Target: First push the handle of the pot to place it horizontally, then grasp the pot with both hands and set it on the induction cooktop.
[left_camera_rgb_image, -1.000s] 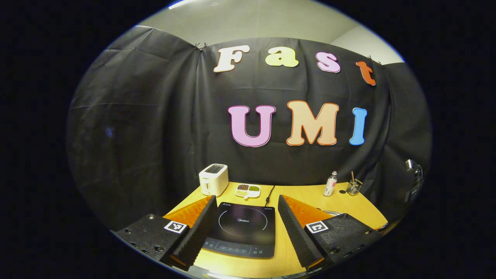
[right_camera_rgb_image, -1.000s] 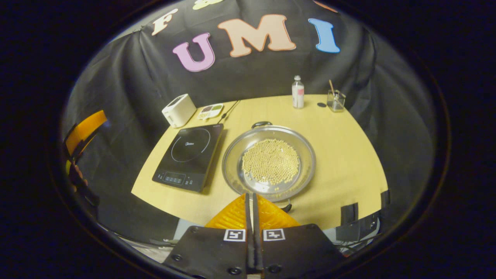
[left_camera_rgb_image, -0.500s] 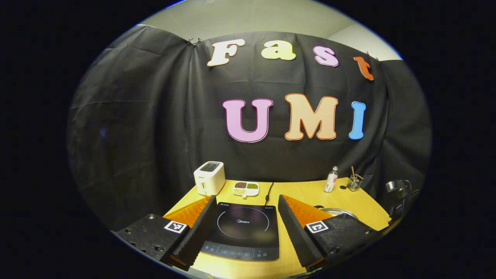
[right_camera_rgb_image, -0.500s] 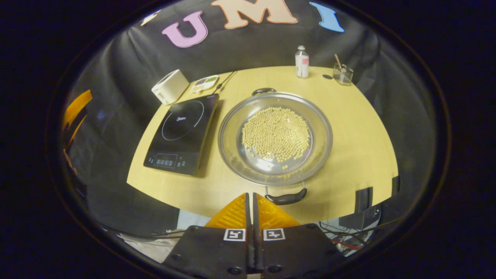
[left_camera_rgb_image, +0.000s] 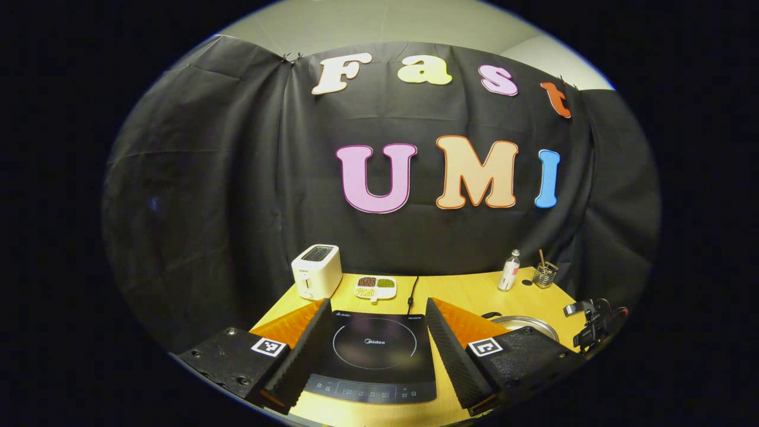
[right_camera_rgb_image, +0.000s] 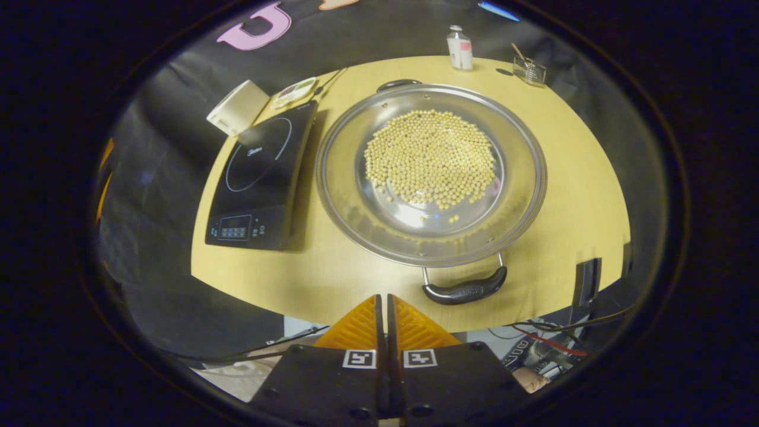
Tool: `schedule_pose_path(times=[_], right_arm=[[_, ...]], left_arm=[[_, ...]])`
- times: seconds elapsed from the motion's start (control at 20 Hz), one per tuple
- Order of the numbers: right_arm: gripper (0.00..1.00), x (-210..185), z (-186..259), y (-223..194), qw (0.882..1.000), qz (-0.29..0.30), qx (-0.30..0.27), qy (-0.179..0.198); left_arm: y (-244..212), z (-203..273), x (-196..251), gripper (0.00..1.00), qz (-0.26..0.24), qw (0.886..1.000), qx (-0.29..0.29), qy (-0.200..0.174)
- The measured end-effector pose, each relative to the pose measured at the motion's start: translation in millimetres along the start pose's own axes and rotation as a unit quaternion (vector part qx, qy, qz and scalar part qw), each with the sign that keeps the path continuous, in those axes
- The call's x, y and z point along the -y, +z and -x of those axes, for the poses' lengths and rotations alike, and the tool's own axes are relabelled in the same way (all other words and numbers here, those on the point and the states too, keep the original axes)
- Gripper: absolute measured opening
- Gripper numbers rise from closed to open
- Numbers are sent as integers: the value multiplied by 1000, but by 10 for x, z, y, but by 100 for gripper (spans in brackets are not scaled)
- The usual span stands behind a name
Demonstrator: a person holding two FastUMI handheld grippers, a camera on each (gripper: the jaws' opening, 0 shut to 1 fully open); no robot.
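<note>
Left gripper view: my left gripper (left_camera_rgb_image: 375, 347) is spread wide over the induction cooktop (left_camera_rgb_image: 372, 356), marked "Midea", on the yellow table (left_camera_rgb_image: 462, 290); toaster (left_camera_rgb_image: 316, 271) at 11 o'clock, pot (left_camera_rgb_image: 525, 323) rim at 3 o'clock, black cloth behind. Right gripper view: my right gripper (right_camera_rgb_image: 383, 320) is pressed together, empty, off the table's near edge. The pot (right_camera_rgb_image: 431, 172) of beans (right_camera_rgb_image: 430, 157) sits just right of the cooktop (right_camera_rgb_image: 258, 178), its near handle (right_camera_rgb_image: 465, 292) at 1 o'clock from the tips.

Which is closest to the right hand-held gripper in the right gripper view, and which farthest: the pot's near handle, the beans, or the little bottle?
1. The near handle of the pot, just ahead of the right hand-held gripper, slightly to its right.
2. The beans, mid-table in the pot.
3. The bottle, at the table's far edge.
</note>
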State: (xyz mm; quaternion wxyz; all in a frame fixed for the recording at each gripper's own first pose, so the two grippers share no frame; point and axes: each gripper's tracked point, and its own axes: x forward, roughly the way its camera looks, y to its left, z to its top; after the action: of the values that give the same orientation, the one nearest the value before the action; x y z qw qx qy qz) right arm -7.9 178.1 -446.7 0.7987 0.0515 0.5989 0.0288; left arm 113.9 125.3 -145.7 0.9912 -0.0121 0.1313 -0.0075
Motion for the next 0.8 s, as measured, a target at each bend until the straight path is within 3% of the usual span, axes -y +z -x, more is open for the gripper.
schedule_pose_path(times=[0.35, 0.4, 0.5, 0.55, 0.8], right_arm=[[2, 106, -225, 46, 999, -20, -21, -16], [2, 130, -238, 61, 999, -25, -22, -15], [0, 212, -235, 115, 999, -32, -20, -19], [2, 232, -228, 141, 999, -37, -21, -16], [2, 469, -257, 191, 998, -29, -33, -44]], left_arm=[[-122, -105, -60, 93, -6, 1000, -14, -10], [-136, -120, -58, 99, -1, 1000, -14, -11], [-201, -144, -42, 93, 13, 1000, -18, -13], [-245, -162, -42, 96, 20, 999, -21, -13], [-394, -206, -157, 96, 36, 999, -36, 6]])
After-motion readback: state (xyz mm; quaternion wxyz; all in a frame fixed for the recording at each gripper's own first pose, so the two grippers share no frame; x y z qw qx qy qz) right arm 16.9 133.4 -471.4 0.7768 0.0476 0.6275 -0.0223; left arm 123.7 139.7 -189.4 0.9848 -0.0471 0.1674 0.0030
